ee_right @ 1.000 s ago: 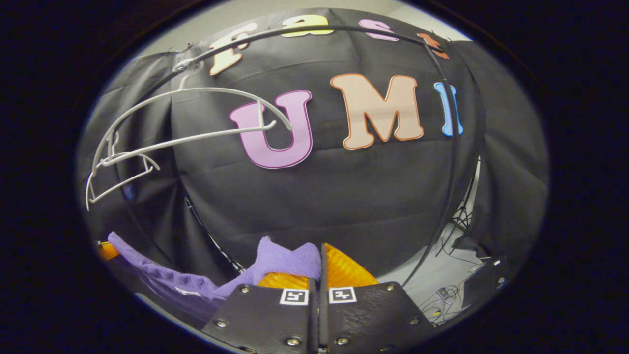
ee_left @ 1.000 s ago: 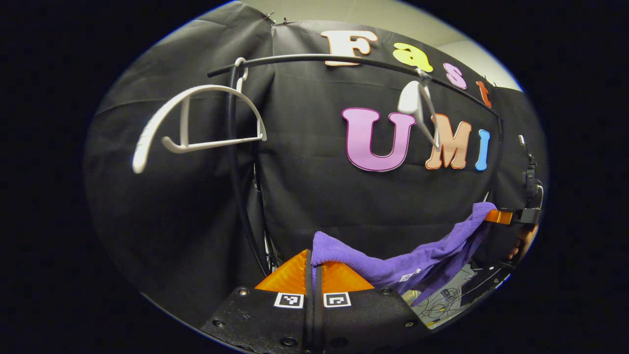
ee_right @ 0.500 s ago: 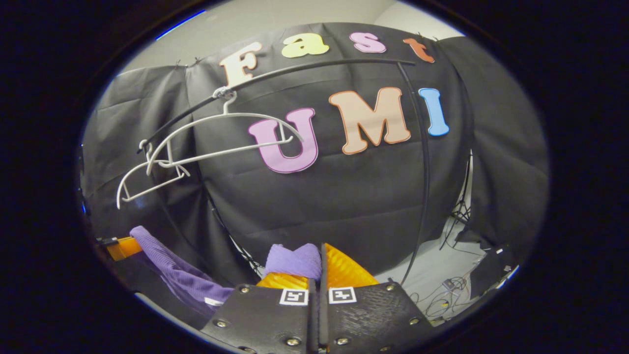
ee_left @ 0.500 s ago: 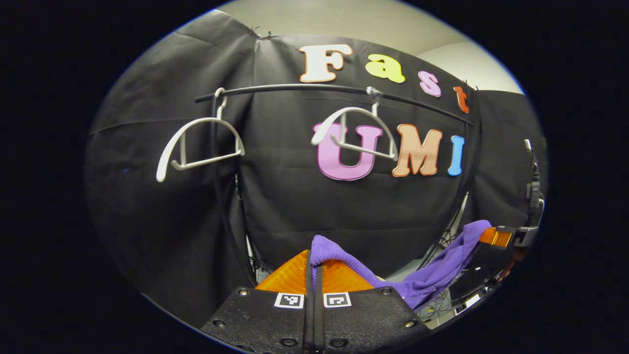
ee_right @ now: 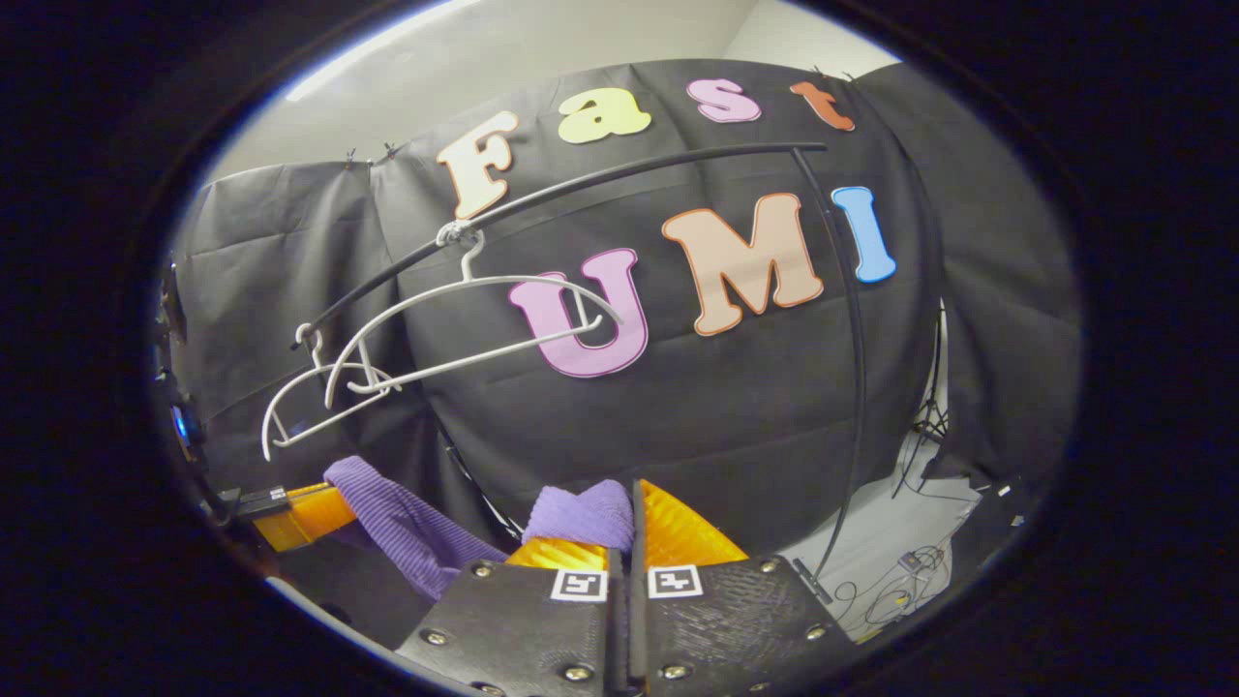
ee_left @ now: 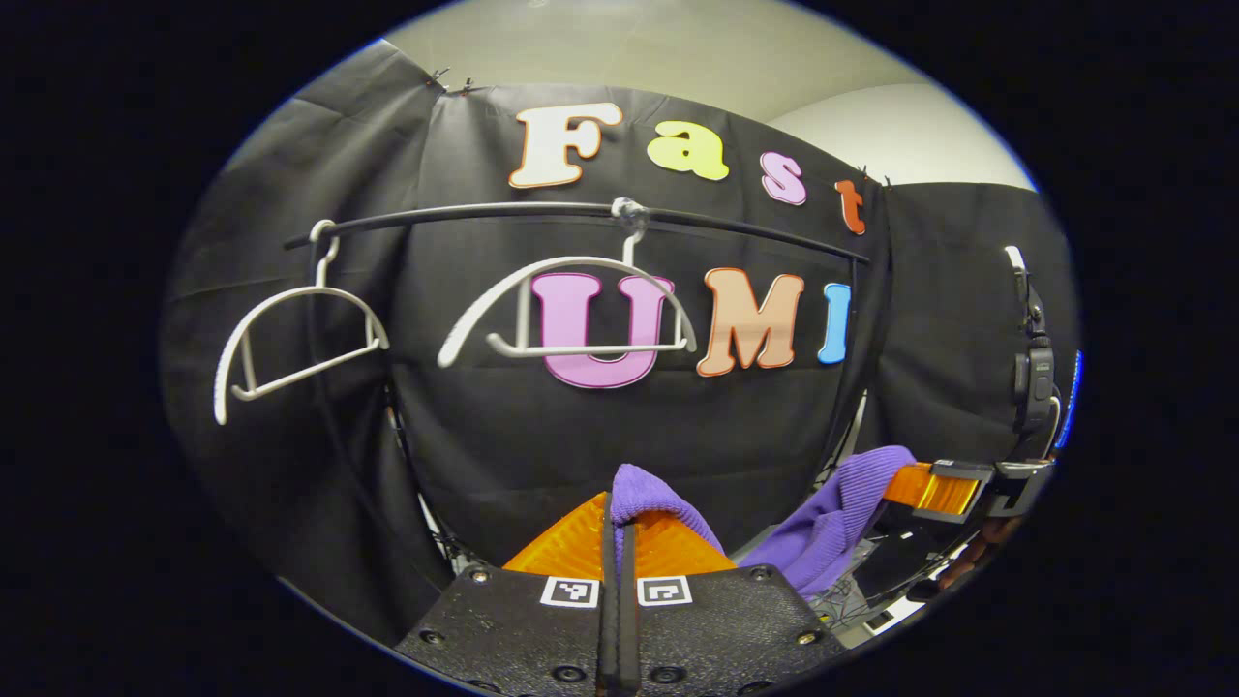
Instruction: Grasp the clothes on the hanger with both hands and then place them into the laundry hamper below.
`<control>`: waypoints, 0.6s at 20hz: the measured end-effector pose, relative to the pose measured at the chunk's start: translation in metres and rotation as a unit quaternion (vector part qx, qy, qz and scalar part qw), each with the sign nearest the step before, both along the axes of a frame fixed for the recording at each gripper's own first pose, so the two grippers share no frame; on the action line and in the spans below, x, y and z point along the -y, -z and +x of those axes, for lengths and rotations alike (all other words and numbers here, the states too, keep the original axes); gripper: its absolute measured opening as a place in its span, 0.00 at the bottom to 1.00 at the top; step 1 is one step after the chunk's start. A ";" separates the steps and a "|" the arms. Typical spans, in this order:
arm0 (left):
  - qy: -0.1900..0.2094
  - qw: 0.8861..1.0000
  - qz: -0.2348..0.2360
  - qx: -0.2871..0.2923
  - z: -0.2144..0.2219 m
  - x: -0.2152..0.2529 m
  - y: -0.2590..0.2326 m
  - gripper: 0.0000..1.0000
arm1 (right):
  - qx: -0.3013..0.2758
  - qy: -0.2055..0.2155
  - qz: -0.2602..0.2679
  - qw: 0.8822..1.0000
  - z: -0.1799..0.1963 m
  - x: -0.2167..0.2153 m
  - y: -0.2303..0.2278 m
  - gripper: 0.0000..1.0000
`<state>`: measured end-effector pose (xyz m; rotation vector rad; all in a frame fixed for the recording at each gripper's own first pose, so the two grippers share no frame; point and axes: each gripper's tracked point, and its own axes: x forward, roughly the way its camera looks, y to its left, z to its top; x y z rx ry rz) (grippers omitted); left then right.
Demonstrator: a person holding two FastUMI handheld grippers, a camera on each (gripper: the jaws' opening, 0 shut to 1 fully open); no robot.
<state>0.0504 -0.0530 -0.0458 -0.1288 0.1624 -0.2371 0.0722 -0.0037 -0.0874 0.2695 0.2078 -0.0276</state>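
Observation:
A purple knitted garment hangs slack between my two grippers, off its hanger. My left gripper is shut on one bunched end of it, the cloth bulging above the orange fingers. My right gripper is shut on the other end of the purple garment. In the left gripper view the right gripper shows at the far right with cloth trailing from it. In the right gripper view the left gripper shows low at the left. Two bare white hangers hang on the black rail above.
The rail's black upright runs down at the right of the right gripper view. Grey floor with cables lies behind it. The black cloth wall stands close behind the rail.
Both grippers have drawn back and down from the rail with the garment. The hangers now look smaller and farther off, and the nearer hanger has swung round to face me.

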 end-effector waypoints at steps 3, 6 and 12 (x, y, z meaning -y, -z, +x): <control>0.016 1.000 -0.007 0.004 0.026 0.019 -0.006 0.00 | 0.007 0.005 0.005 1.000 0.020 0.001 -0.009 0.00; 0.021 1.000 -0.018 0.005 0.056 0.033 -0.008 0.01 | 0.011 0.010 0.003 1.000 0.043 0.003 -0.015 0.01; 0.011 1.000 -0.021 -0.013 0.114 0.052 0.018 0.00 | -0.003 0.010 -0.007 1.000 0.096 0.005 0.005 0.00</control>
